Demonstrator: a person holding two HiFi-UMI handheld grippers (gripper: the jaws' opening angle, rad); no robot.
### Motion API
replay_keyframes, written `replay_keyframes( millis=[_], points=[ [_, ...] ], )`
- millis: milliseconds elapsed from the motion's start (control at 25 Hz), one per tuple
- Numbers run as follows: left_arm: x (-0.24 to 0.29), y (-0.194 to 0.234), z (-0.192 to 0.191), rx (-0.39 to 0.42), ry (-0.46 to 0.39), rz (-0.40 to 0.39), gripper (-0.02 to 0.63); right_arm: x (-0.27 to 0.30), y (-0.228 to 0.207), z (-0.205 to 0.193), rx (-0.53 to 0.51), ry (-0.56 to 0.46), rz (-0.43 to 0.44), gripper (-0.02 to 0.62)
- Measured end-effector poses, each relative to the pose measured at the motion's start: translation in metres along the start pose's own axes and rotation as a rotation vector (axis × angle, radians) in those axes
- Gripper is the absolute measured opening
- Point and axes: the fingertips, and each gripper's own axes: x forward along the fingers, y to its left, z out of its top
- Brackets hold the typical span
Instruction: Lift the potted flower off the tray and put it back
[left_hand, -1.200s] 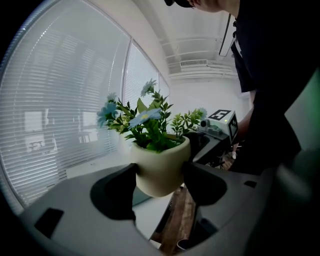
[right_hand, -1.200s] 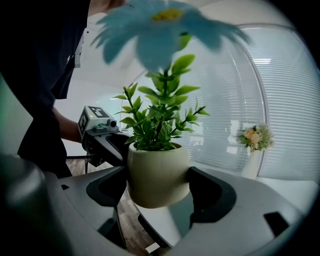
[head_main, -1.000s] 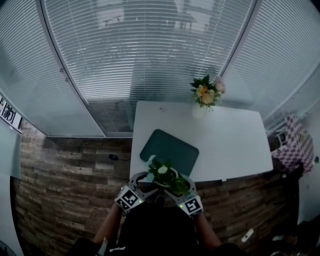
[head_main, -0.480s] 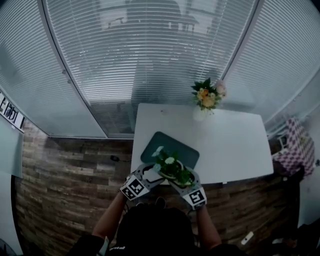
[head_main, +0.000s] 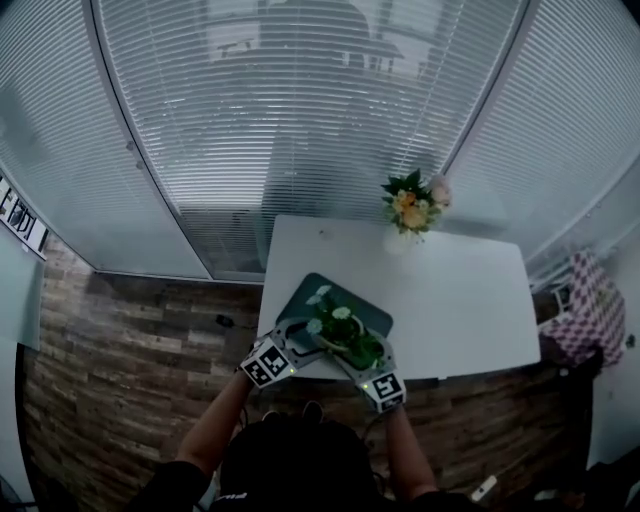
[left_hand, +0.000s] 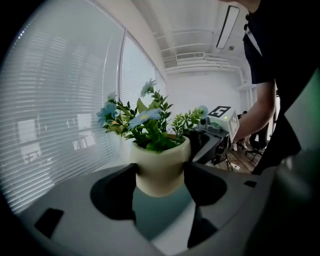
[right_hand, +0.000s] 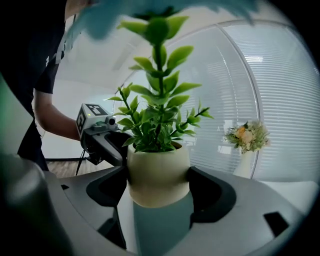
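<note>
My left gripper (left_hand: 160, 181) has both jaws pressed against the cream pot of the potted flower (head_main: 340, 335), one on each flank. My right gripper (right_hand: 157, 182) pinches the same pot from the opposite side. Four contact faces around a rounded, tapering pot should stop it rolling or slipping out, which I judge is the reason for the double hold. The grips sit low on the pot, under the foliage, so no stems get crushed (the leaves spill well over the rim). The pot hangs upright over the near part of the dark green tray (head_main: 315, 292), seemingly just clear of it. The tray lies at the near left corner of the white table (head_main: 460, 290), well apart from the vase of flowers (head_main: 408, 205) at the far edge.
</note>
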Motion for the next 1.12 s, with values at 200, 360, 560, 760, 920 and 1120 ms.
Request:
replay_keyframes(
  millis=[200,360,560,760,920,1120],
  points=[
    [0.013,0.016,-0.012,-0.037,0.01,0.014,0.287,0.017,-0.015,-0.012,-0.016,0.048,0.015,0.373],
    [0.02,0.026,-0.023,-0.065,0.026,0.013,0.287,0.029,-0.021,-0.017,-0.021,0.056,0.028,0.373],
    [0.037,0.038,-0.046,-0.08,0.069,0.013,0.287,0.049,-0.032,-0.039,-0.008,0.082,0.036,0.373],
    [0.047,0.044,-0.069,-0.092,0.108,0.025,0.287,0.064,-0.035,-0.058,-0.024,0.106,0.048,0.373],
    [0.055,0.05,-0.091,-0.124,0.125,0.033,0.287,0.079,-0.037,-0.073,-0.021,0.105,0.049,0.373],
    [0.065,0.061,-0.11,-0.149,0.152,0.033,0.287,0.098,-0.043,-0.089,-0.026,0.114,0.055,0.373]
  ],
)
